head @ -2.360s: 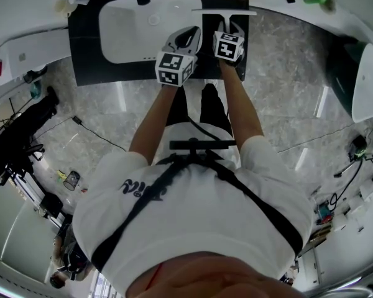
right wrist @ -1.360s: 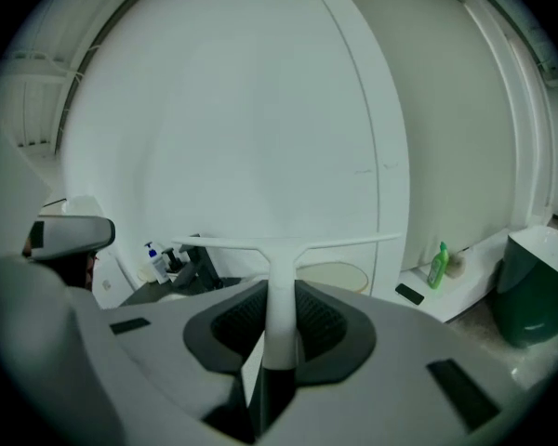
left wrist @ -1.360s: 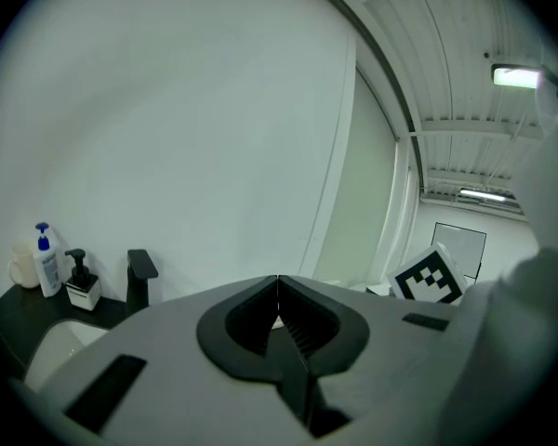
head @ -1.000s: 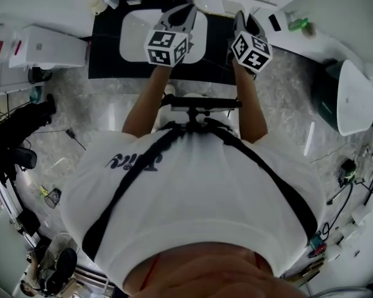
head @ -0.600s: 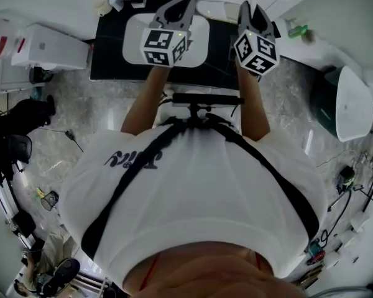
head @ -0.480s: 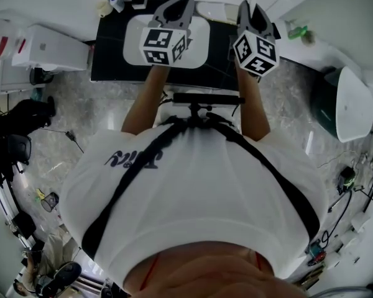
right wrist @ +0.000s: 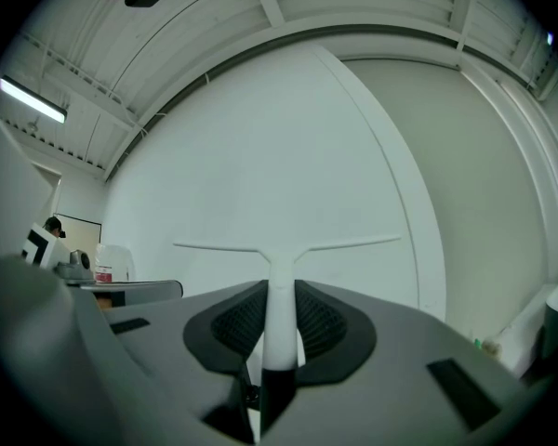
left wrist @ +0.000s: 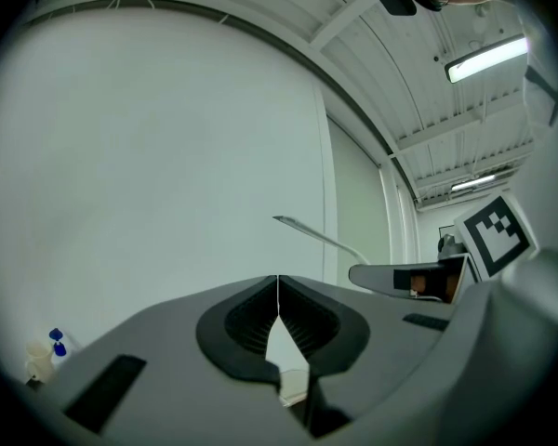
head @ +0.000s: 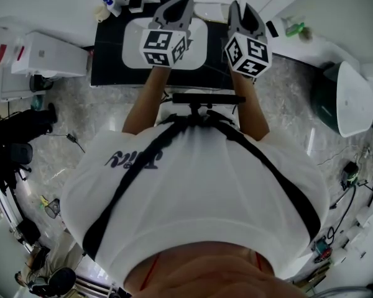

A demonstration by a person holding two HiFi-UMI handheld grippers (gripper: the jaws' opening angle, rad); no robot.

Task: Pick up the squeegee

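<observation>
Squeegee [right wrist: 280, 260] clamped by its handle [right wrist: 279, 334] in right claw [right wrist: 279, 295]; left claw [left wrist: 278, 291] closed, empty; smooth handle could pivot, slipping loose.

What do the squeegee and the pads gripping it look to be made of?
Squeegee: probably white plastic, smooth and matte, one even colour across handle and crossbar; no separate rubber blade discernible. Pads of the right hand-held gripper: likely black rubber or soft plastic, finely ribbed.

A bathroom mock-up set inside a lab or studio hall: a white sink [head: 132, 42] in a black table [head: 105, 61] on a marble-patterned floor [head: 81, 113], with cables [head: 74, 140], equipment stands [head: 12, 148] and ceiling strip lights [left wrist: 488, 57].
</observation>
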